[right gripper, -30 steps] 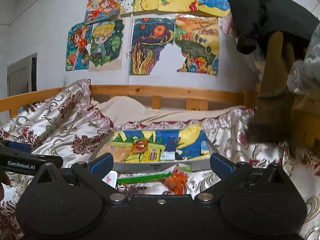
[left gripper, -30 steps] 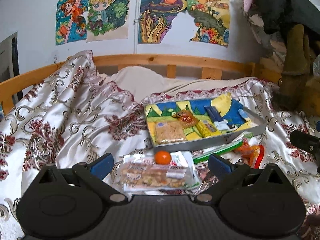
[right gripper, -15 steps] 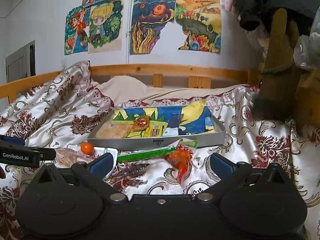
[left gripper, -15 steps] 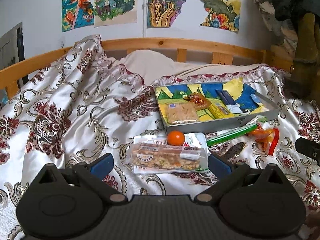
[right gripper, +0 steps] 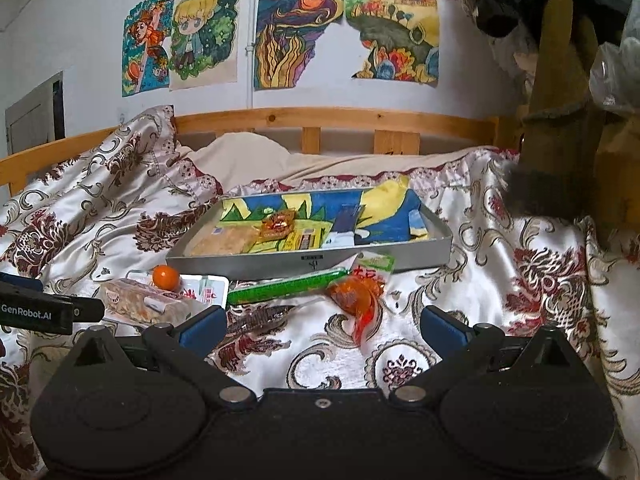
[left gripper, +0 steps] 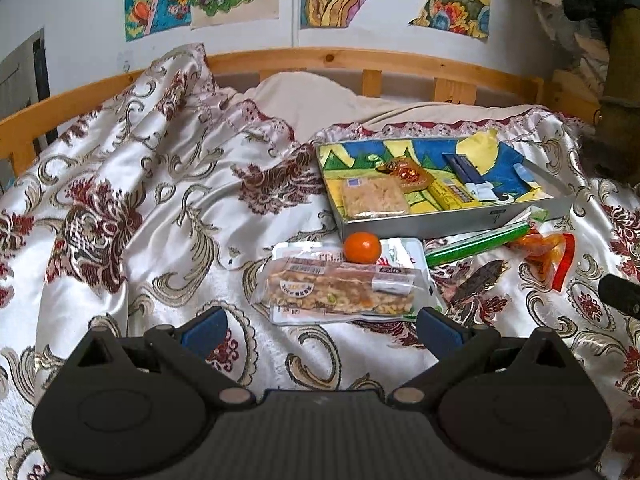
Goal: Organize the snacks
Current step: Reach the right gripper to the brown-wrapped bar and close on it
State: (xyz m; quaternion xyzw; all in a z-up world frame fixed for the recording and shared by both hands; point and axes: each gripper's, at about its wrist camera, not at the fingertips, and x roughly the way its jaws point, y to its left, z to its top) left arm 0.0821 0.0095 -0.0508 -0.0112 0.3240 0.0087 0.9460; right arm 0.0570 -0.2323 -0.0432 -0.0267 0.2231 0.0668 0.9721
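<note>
Bed w/ patterned satin cover (left gripper: 132, 200); tray (left gripper: 452, 222) already holds a few snacks. I've got left gripper (left gripper: 320, 328) fingers spread wide, empty, just short of the nut bar (left gripper: 340, 292); right gripper (right gripper: 322, 326) also apart. Next, I reckon: close on bar, lift to tray.

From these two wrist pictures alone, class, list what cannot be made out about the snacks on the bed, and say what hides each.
- White packet, left wrist view: mostly covered by the nut bar and the orange ball.
- Wrapper print on the snacks in the tray, both views: too small to read.
- Right gripper, left wrist view: cut off by the edge.
- Nut bar, right wrist view: partly hidden behind the left gripper.
</note>
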